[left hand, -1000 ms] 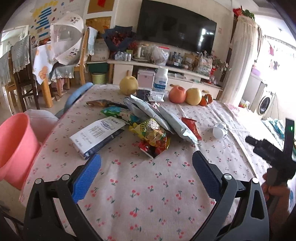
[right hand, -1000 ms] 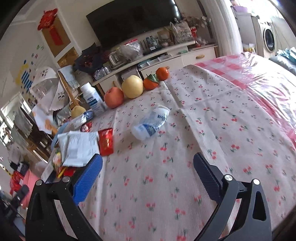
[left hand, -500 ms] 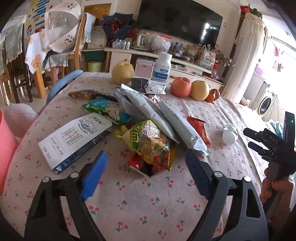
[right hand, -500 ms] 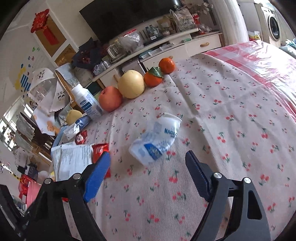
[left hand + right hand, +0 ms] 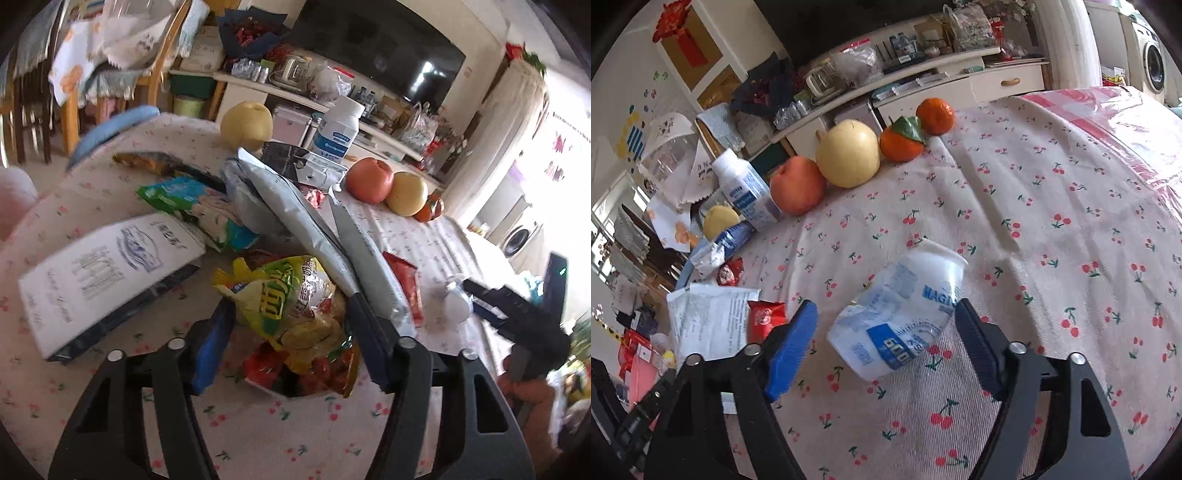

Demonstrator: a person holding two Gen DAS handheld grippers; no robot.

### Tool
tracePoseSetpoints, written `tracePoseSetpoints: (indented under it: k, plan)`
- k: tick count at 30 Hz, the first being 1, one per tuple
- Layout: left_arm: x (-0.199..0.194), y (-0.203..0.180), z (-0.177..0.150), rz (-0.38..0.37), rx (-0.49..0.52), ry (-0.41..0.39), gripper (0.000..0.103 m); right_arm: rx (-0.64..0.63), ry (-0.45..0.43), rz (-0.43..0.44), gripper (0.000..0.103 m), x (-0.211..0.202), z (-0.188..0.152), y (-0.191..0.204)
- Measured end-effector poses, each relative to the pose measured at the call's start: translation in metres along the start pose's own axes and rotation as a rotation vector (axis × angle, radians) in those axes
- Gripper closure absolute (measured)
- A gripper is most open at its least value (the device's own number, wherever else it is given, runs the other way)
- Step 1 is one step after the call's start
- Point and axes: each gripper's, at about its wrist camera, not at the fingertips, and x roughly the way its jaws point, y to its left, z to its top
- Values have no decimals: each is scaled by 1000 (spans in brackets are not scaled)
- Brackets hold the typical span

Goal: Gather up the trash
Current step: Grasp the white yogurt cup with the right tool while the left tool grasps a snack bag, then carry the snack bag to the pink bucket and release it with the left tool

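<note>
In the left wrist view a yellow snack bag (image 5: 288,306) lies on red wrappers on the cherry-print tablecloth (image 5: 258,435). My left gripper (image 5: 291,343) straddles it, jaws closing, pads close beside the bag without clearly pressing it. In the right wrist view a crushed white-and-blue plastic cup (image 5: 901,314) lies on its side. My right gripper (image 5: 882,347) has it between the fingers, jaws closing. The right pad (image 5: 975,343) is at the cup's rim and a gap remains at the left pad (image 5: 792,350). The same cup (image 5: 456,302) shows by the right gripper (image 5: 517,314), held in a hand (image 5: 528,387).
More litter lies around: grey mailer bags (image 5: 295,206), a white paper bag (image 5: 103,269), a green packet (image 5: 195,206), a red wrapper (image 5: 404,284). An apple (image 5: 798,188), a pear (image 5: 847,155), two oranges (image 5: 901,142) and a white bottle (image 5: 746,188) stand along the table's far edge.
Both grippers moved forward and down onto their targets. The snack bag now sits between the left fingers and the cup between the right fingers. Both pairs of jaws have narrowed.
</note>
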Motion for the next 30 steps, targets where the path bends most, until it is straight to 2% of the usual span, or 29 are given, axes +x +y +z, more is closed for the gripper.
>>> tracePoseSetpoints:
  k: [5,7,10,20,30]
  plan:
    - [4,2,3,-10,-15,-3,52,-43,8,-33,39,6,0,5]
    - [4,4,5,-28,-31,4,56,-55,17,-56,52,9,-1,5]
    - [1,5,6,-44,-37,6,60,-76,19,-69,61,10,-2,8]
    - [-19,29,9,-99,-111,-11,69,-129,-20,-55,62,-10,-9,29]
    - [-68,53,22,-128,-146,-107,71,-170,-72,-12,62,-45,-29,59]
